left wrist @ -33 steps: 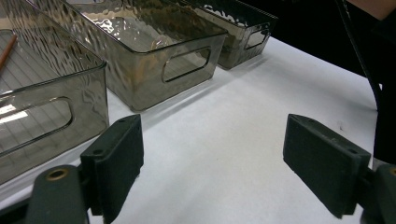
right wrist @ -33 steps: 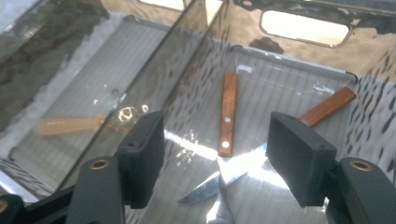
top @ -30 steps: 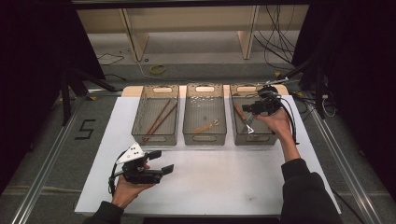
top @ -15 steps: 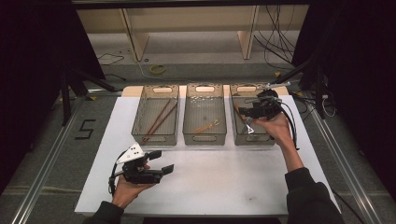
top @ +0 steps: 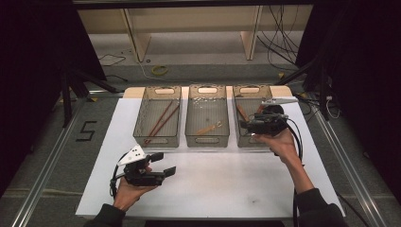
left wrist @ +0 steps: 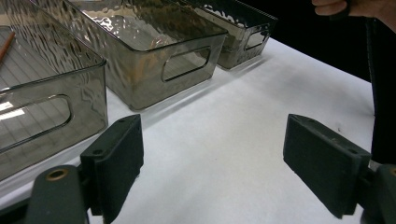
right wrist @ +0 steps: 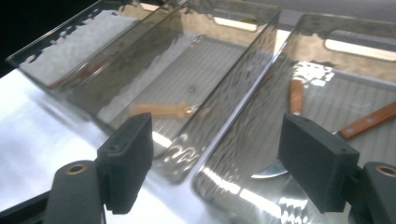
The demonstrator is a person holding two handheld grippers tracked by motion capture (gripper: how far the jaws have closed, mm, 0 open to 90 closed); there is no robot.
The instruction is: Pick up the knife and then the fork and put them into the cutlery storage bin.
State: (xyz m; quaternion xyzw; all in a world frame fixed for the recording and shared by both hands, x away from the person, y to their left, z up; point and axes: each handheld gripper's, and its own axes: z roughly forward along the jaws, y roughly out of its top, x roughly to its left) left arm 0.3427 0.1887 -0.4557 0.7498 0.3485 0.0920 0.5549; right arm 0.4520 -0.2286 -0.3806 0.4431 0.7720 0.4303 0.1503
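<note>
Three bins are being worked; the knife [right wrist: 369,122] is lying in the right bin [top: 252,91] at two o'clock. Jaws of the right gripper [top: 244,125], just opened, are being held spread and empty above it; the left gripper [top: 163,163] is likewise spread. A fresh pickup is being called for next.

Three bins sit side by side along the far edge of the mat [top: 227,189] — the left bin [top: 157,116] has chopsticks [top: 160,124] in it, the middle bin [top: 207,116] holds a small utensil [top: 208,128], and the right bin [top: 248,109] holds knives [right wrist: 369,120]. The right gripper [top: 243,125] hangs over the right bin's near end, while the left gripper [top: 165,164] sits well apart near the mat's front-left — in front of the left bin.
</note>
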